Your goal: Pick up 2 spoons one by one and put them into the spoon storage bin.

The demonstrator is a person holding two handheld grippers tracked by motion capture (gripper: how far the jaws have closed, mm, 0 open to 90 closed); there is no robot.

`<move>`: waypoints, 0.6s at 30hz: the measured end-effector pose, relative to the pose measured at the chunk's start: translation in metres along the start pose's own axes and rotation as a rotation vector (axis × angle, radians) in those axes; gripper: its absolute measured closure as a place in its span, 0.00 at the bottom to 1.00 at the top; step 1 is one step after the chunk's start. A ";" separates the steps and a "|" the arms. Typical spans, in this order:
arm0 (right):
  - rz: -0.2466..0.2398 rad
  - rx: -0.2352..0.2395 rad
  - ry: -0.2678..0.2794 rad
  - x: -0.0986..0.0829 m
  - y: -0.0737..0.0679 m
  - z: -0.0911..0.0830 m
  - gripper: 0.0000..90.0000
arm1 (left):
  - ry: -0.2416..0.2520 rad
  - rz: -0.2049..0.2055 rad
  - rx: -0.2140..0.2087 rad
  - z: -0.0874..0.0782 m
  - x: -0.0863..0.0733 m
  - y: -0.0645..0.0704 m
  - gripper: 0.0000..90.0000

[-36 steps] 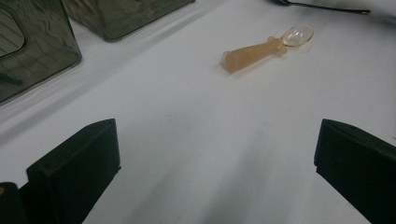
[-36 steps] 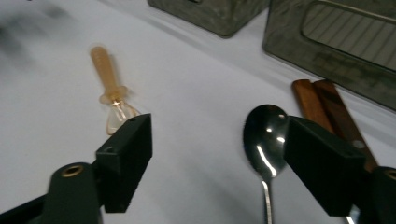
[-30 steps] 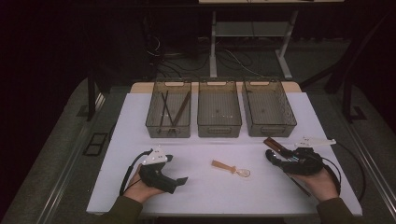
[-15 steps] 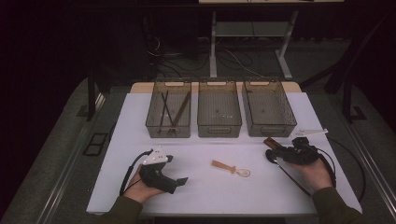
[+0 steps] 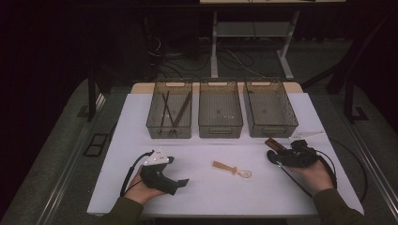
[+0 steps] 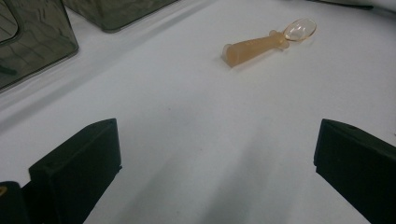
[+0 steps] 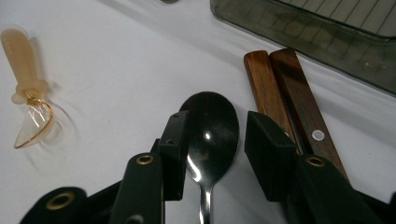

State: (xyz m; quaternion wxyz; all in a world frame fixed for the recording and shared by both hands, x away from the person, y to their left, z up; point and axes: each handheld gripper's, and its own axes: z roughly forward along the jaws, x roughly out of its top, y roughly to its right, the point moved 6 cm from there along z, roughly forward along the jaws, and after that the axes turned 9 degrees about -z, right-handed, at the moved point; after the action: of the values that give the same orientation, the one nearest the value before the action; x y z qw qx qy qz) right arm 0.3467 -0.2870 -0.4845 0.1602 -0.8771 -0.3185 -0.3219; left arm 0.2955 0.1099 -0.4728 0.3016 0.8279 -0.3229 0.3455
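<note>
A dark, polished metal spoon (image 7: 211, 135) lies on the white surface (image 5: 206, 197) directly between the part-open jaws of the right gripper (image 7: 212, 154), not yet clamped. Its long axis runs along the jaws, bowl pointing away. The left gripper (image 6: 215, 163) is held wide open, well apart.

Glossy black metal spoon (image 7: 211, 135); reddish-brown wooden handles (image 7: 289, 100) with a pale round rivet; translucent amber plastic spoon (image 5: 232, 168); three smoke-grey see-through plastic bins (image 5: 220, 112); plain white tabletop (image 5: 206, 187); matte black gripper jaws, brass-coloured eyelets.
</note>
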 end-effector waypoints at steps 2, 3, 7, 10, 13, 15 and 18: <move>-0.006 0.000 -0.005 -0.001 0.000 0.001 0.64 | -0.001 0.001 0.001 0.000 0.000 0.000 0.00; -0.011 -0.001 -0.010 -0.001 -0.001 0.001 0.64 | -0.002 0.000 0.001 0.000 0.000 0.000 0.00; -0.031 -0.001 -0.017 -0.002 -0.003 0.003 0.64 | -0.002 0.000 0.001 0.000 0.000 0.000 0.00; -0.045 -0.005 -0.031 -0.004 -0.003 0.004 0.63 | -0.003 0.000 0.001 0.000 0.000 0.000 0.00; -0.064 -0.012 -0.033 -0.005 -0.004 0.005 0.63 | -0.003 0.001 0.001 0.000 0.000 0.000 0.00; -0.073 -0.017 -0.036 -0.005 -0.004 0.006 0.63 | -0.005 0.001 0.002 0.000 0.000 0.000 0.00; -0.103 -0.029 -0.040 -0.006 -0.006 0.006 0.62 | -0.007 0.002 0.003 0.000 -0.001 0.000 0.00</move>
State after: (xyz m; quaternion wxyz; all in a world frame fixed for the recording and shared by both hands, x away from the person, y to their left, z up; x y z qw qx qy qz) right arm 0.3423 -0.2821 -0.4923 0.1245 -0.8679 -0.3618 -0.3167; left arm 0.2952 0.1098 -0.4736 0.2991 0.8290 -0.3245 0.3435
